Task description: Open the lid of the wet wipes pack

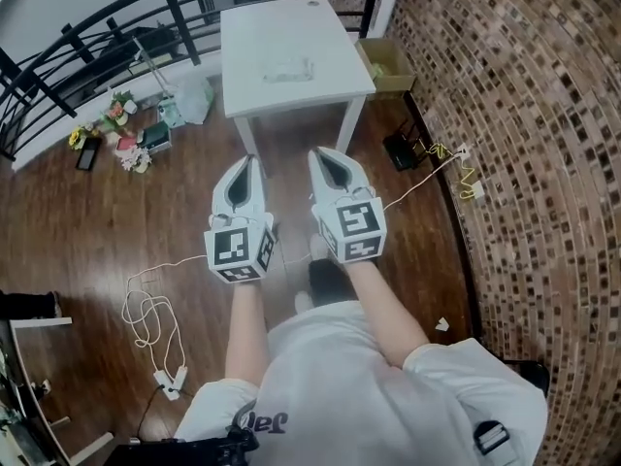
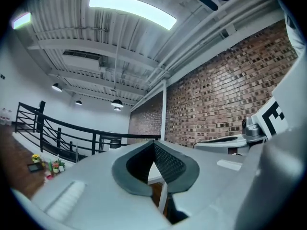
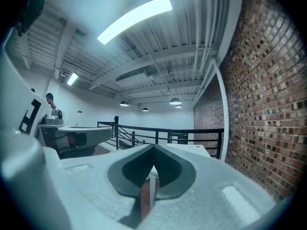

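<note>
Before the table, left gripper and right gripper hover closed

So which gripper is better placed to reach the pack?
Right gripper, marginally: like the left gripper it is shut and empty, but looks slightly nearer the pack on the table.

Dark print on the shirt is illegible.
</note>
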### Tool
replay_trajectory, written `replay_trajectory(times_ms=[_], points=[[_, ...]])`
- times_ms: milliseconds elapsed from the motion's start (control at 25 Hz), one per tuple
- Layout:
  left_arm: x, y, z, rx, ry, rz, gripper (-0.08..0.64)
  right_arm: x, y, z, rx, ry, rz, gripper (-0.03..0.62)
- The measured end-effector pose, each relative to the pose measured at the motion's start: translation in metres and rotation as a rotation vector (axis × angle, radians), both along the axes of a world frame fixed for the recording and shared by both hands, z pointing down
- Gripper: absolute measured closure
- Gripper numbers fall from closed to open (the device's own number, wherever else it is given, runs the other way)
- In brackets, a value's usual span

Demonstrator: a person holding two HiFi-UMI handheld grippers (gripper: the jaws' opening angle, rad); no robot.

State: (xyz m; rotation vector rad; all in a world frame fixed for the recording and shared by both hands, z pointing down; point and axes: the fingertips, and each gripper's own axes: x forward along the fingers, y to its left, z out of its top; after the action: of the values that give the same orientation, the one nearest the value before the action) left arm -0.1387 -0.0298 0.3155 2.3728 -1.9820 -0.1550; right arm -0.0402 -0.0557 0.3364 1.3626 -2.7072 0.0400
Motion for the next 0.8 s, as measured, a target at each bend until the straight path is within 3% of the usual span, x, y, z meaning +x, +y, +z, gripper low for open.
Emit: replay_trajectory(times_ms=[360, 520, 800], points=[[-0.037, -0.141, 0.021, -0.035, -0.018, -0.034, 0.545, -0.041, -0.139, 0.019, -0.02, -0.006, -0.047, 0.604], [-0.039, -0.219, 0.021, -0.047, -0.025, -0.018, 0.545, -0.05, -0.217, 0.018, -0.028, -0.011, -0.061, 0.603], [-0.04, -0.337, 0.046, -0.134, -0.047, 0.008, 0.545, -0.057, -0.339, 0.038, -0.088, -0.014, -0.07, 0.603]])
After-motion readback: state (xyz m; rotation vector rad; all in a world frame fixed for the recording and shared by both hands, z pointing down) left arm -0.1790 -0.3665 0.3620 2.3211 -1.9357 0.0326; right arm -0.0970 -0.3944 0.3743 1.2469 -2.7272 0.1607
